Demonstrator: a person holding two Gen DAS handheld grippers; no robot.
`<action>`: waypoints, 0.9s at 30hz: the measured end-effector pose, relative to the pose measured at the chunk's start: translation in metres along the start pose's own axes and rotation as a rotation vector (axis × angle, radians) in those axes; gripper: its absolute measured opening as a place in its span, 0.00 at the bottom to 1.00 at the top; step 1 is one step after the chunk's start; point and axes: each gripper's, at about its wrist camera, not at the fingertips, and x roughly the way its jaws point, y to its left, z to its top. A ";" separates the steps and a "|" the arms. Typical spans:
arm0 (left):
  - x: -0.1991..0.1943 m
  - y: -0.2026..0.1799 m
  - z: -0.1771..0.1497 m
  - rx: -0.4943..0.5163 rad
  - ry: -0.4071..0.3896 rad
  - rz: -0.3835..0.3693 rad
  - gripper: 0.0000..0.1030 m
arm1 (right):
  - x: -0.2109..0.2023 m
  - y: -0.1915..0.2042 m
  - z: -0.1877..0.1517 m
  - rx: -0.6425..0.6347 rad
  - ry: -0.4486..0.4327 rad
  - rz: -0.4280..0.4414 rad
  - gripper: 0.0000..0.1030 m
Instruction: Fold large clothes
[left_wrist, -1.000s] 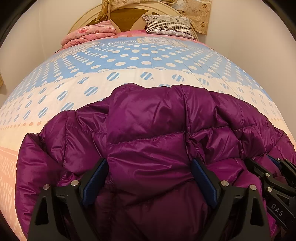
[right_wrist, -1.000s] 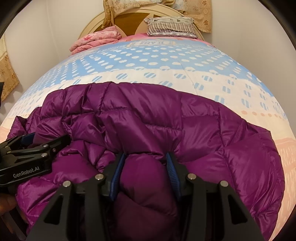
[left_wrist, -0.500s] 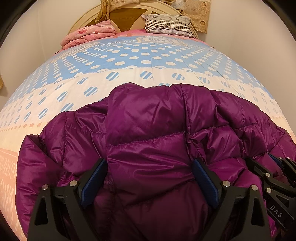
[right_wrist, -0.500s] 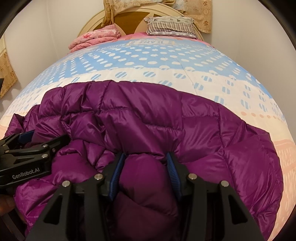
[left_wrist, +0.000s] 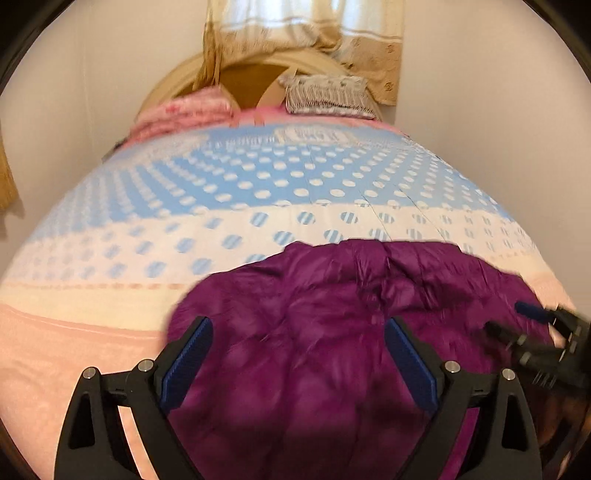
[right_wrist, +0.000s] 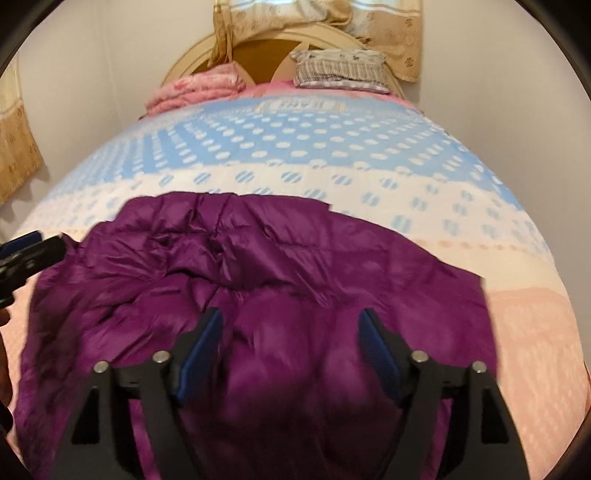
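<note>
Bed (right_wrist: 295, 155) fills most of the room, its cover banded blue with white dots, then cream, then pink near the camera. Rounded cream headboard (right_wrist: 332, 38) sits against a pale wall (right_wrist: 92, 74), with a striped pillow (right_wrist: 340, 68) and a folded pink blanket (right_wrist: 195, 88) at its foot (both blurry). Beige patterned curtains (left_wrist: 306, 40) hang above with daylight showing through; another curtain (right_wrist: 18, 144) hangs on the left wall.

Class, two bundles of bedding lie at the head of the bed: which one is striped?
The grey striped pillow on the right, against the headboard. The folded bundle to its left is plain pink, with no stripes.
</note>
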 end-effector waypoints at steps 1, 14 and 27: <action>-0.015 0.005 -0.011 0.019 -0.006 0.005 0.91 | -0.010 -0.003 -0.009 0.010 0.006 0.012 0.77; -0.092 0.048 -0.180 0.007 0.110 0.067 0.91 | -0.095 -0.034 -0.135 0.076 0.030 -0.076 0.80; -0.140 0.031 -0.255 -0.030 0.145 0.009 0.91 | -0.137 -0.028 -0.230 0.118 0.047 -0.089 0.80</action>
